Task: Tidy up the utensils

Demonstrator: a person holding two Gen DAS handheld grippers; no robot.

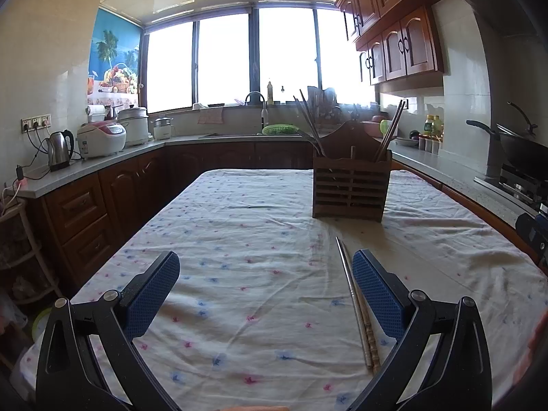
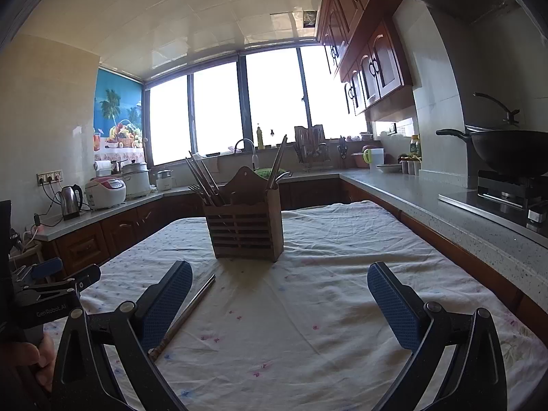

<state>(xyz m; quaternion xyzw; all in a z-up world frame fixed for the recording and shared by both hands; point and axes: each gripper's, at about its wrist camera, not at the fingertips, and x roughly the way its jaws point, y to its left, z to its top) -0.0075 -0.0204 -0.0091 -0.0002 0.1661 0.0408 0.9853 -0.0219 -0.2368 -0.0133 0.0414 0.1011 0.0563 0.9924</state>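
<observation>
A white cloth sprinkled with small pink and blue flowers (image 1: 239, 239) covers the table. The slatted utensil holder of dark brown wood (image 1: 349, 188) holds brown chopsticks (image 1: 388, 133). A pair of silver-grey metal chopsticks with brownish ends (image 1: 356, 301) lies on the cloth. The left gripper (image 1: 265, 291) and the right gripper (image 2: 279, 299) are black with blue dotted pads (image 1: 154, 291). The reddish-brown wooden cabinets (image 1: 404, 48) line the wall; a blue roller blind printed with palms and fruit (image 1: 114, 58) hangs by the window. A green basket (image 1: 279, 129) sits at the sink.

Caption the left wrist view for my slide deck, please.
Open left gripper above a floral tablecloth, chopsticks lying by its right finger, wooden holder ahead.
</observation>
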